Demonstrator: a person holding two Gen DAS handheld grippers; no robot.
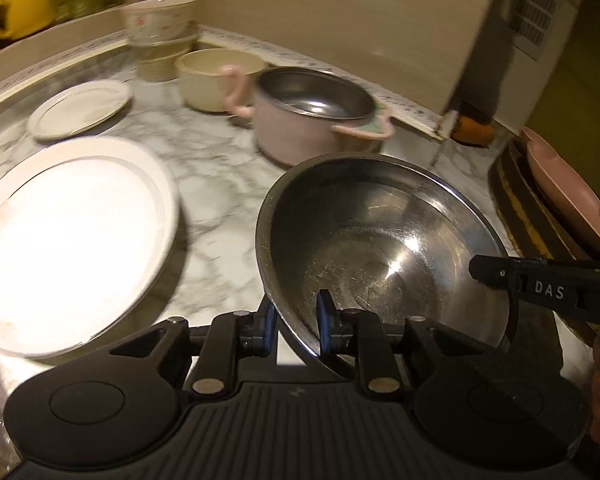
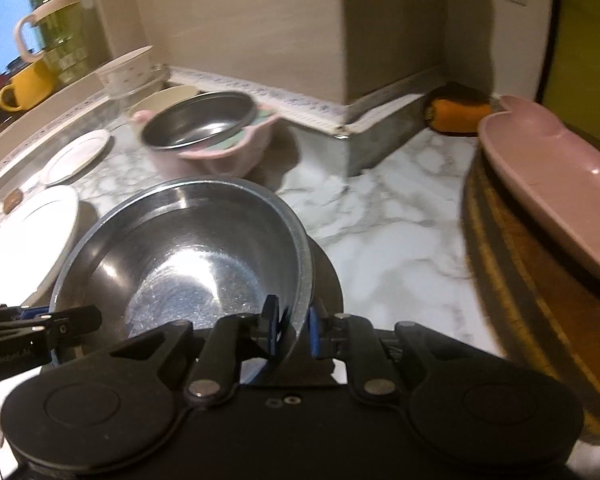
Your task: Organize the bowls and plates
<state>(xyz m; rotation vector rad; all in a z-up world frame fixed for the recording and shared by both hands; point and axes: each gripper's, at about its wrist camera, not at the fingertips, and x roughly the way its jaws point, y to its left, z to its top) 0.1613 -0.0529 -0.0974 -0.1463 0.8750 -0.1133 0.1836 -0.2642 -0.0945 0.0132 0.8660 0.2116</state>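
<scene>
Black tongs (image 1: 296, 320); blue pads (image 1: 323, 322); "DAS" lettering

left wrist: close over steel bowl's (image 1: 380, 236) near-left rim, angled down toward worktop's (image 1: 220, 184) back wall; right wrist: close over its near-right rim, same heading; shared: bowl, pink pot (image 2: 204, 132), plates

Dim warm light, blown-out glare on large white plate (image 1: 72, 248), motion blur, fisheye-bent edges

Bowl (image 1: 380, 240) right of plate (image 1: 68, 240); pot (image 1: 300, 120) behind, on counter (image 1: 220, 184).
</scene>
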